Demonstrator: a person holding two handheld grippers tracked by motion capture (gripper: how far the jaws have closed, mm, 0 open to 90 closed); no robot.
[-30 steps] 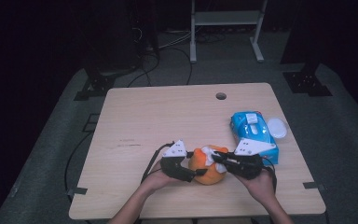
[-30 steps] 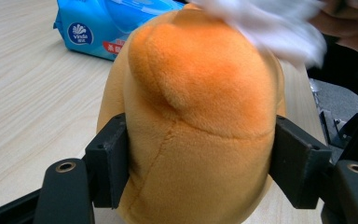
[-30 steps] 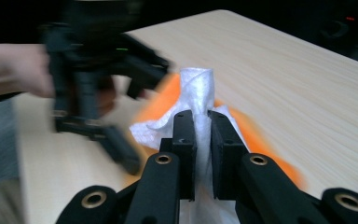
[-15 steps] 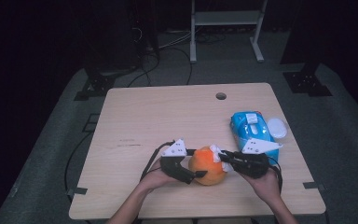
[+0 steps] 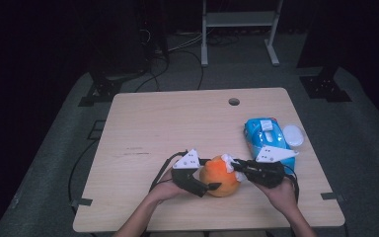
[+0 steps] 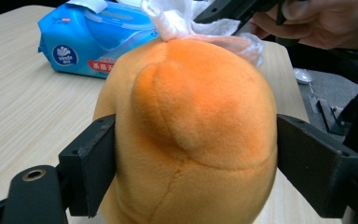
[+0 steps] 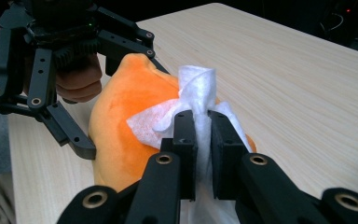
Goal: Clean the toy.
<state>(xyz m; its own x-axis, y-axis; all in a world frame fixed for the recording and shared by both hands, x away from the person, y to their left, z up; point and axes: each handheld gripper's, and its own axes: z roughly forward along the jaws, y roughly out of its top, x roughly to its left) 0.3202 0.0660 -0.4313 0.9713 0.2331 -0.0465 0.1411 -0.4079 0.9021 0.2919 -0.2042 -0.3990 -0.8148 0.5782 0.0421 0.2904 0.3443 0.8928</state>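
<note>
Left tool (image 5: 212, 186) clamps the orange plush toy (image 5: 219, 176) on the desk (image 5: 177, 123). Right tool (image 5: 233, 166) pinches a white wipe (image 7: 196, 93) (resting against the toy's top).

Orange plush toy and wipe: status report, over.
Left gripper clamped around orange plush toy, jaws just widened. Right gripper shut on white wipe, pressed on the toy's top. Blue wipes pack beside, nothing in the way.

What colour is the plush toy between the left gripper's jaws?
Orange, plain, no pattern. The plush toy shows best in the left gripper view.
</note>
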